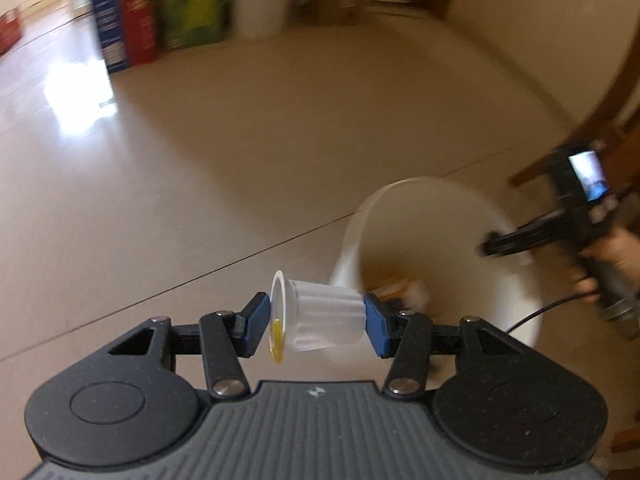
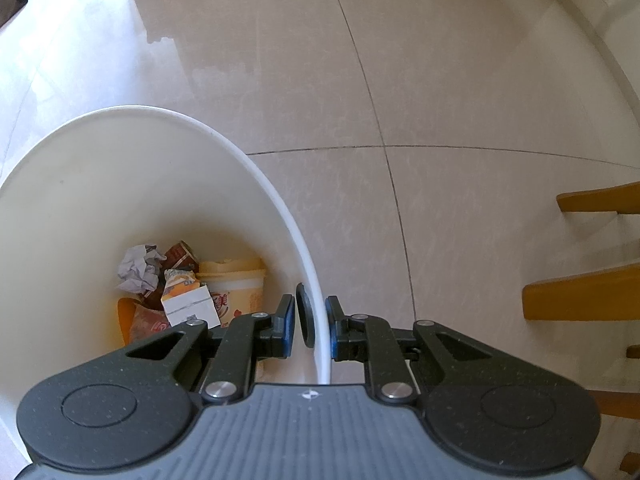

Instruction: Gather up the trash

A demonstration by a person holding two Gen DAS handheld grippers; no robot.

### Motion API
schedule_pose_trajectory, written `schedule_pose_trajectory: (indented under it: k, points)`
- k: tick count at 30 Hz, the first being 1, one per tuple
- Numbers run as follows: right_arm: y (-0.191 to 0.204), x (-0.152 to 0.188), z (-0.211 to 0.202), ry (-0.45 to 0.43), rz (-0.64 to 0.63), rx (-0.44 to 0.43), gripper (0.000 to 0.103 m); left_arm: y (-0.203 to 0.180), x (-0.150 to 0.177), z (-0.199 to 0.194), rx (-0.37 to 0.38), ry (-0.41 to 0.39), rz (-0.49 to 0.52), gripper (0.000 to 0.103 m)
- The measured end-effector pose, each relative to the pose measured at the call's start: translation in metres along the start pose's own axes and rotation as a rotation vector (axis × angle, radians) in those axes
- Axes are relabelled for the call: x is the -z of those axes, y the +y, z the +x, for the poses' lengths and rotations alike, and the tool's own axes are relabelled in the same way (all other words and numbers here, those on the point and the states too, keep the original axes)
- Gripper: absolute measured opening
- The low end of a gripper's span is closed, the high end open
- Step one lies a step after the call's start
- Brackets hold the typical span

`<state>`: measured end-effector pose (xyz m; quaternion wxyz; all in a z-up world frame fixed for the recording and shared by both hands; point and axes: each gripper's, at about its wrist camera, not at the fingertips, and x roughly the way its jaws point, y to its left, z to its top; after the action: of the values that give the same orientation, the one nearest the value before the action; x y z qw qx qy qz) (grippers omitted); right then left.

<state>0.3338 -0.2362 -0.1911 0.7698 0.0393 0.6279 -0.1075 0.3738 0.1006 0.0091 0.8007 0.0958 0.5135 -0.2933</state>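
My left gripper (image 1: 318, 322) is shut on a small clear plastic cup (image 1: 320, 318) held sideways, its rim to the left with a yellow smear inside. It hangs above the tiled floor, left of the white trash bin (image 1: 424, 216). My right gripper (image 2: 312, 326) is shut on the bin's rim (image 2: 320, 320), one pad inside and one outside. A person's hand holds that gripper (image 1: 568, 216) at the bin's right edge in the left wrist view. Inside the bin lie crumpled paper (image 2: 138, 268), a noodle cup (image 2: 236, 290) and small cartons (image 2: 186, 300).
Beige floor tiles (image 2: 440, 80) spread around the bin. Wooden chair parts (image 2: 584, 296) stand at the right. Coloured boxes and a white bucket (image 1: 260, 4) line the far wall in the blurred left wrist view.
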Motion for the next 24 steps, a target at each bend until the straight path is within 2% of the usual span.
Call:
schedule_pose_trajectory:
  k: [4,8,9,10,11,12,18,21,23,24]
  points:
    - [0.001,0.0,-0.001,0.002,-0.01,0.005,0.019,-0.035,-0.014,0.031,0.088,0.003,0.05,0.05]
    - [0.003,0.0,0.0,0.004,-0.022,0.008,0.019,-0.054,-0.017,0.055,0.12,0.057,0.066,0.051]
    - [0.003,0.0,0.001,0.004,-0.022,0.006,0.019,-0.058,-0.017,0.064,0.115,0.078,0.073,0.054]
    - [0.003,0.0,0.001,0.005,-0.021,0.004,0.019,-0.064,-0.013,0.067,0.108,0.1,0.08,0.06]
    - [0.003,0.0,0.001,0.005,-0.02,0.001,0.019,-0.066,-0.014,0.074,0.098,0.127,0.081,0.078]
    - [0.003,0.0,0.001,0.005,-0.019,0.001,0.019,-0.067,-0.013,0.08,0.089,0.146,0.081,0.09]
    - [0.002,0.001,-0.002,0.011,-0.034,-0.01,0.02,-0.072,-0.006,0.084,0.024,0.157,0.108,0.093]
    - [0.002,0.002,-0.009,-0.001,-0.034,-0.012,0.02,-0.076,-0.002,0.082,0.025,0.164,0.089,0.094]
    - [0.002,0.003,-0.013,-0.005,-0.032,-0.019,0.028,-0.075,0.0,0.08,-0.001,0.152,0.081,0.095]
    - [0.001,0.004,-0.016,-0.005,-0.03,-0.029,0.039,-0.074,0.0,0.08,-0.02,0.151,0.083,0.095]
